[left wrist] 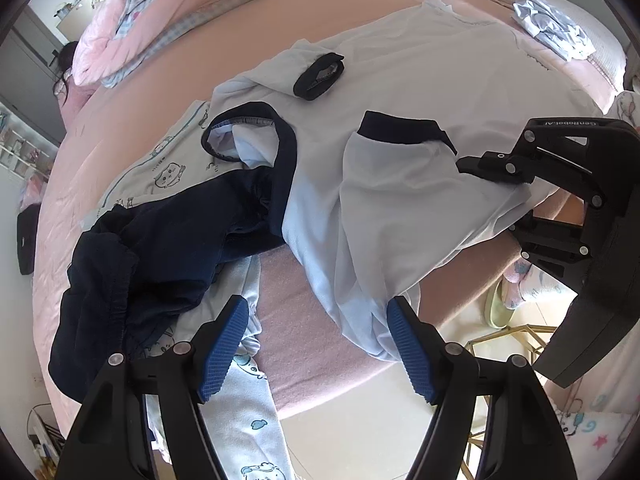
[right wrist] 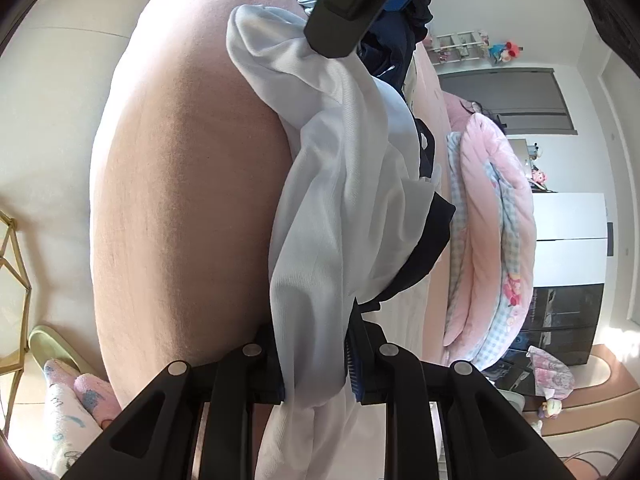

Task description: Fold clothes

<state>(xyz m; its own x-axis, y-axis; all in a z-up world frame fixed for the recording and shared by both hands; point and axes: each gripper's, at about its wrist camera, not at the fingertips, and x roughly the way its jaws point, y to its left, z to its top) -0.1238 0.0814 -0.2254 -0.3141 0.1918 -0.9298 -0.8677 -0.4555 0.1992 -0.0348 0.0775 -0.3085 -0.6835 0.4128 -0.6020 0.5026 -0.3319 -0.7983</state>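
Observation:
A pale blue shirt [left wrist: 380, 184] with navy cuffs and collar lies spread on the pink bed [left wrist: 304, 320]. Its near hem hangs over the bed's edge. My left gripper [left wrist: 318, 344] stands open above that edge; the hem brushes the right blue pad [left wrist: 412, 352] and nothing is pinched. My right gripper [left wrist: 516, 200] is shut on the shirt's right side. In the right wrist view the shirt [right wrist: 340, 200] runs bunched from between the shut pads of the right gripper [right wrist: 316, 372] up to a left finger [right wrist: 344, 4].
A navy garment [left wrist: 160, 248] lies crumpled left of the shirt, on printed pyjamas [left wrist: 248, 420] that hang off the bed. A pink quilt [left wrist: 120, 40] and a folded cloth [left wrist: 552, 28] lie at the far side. A person's slippered foot [left wrist: 500, 308] and a gold wire frame [left wrist: 512, 340] are beside the bed.

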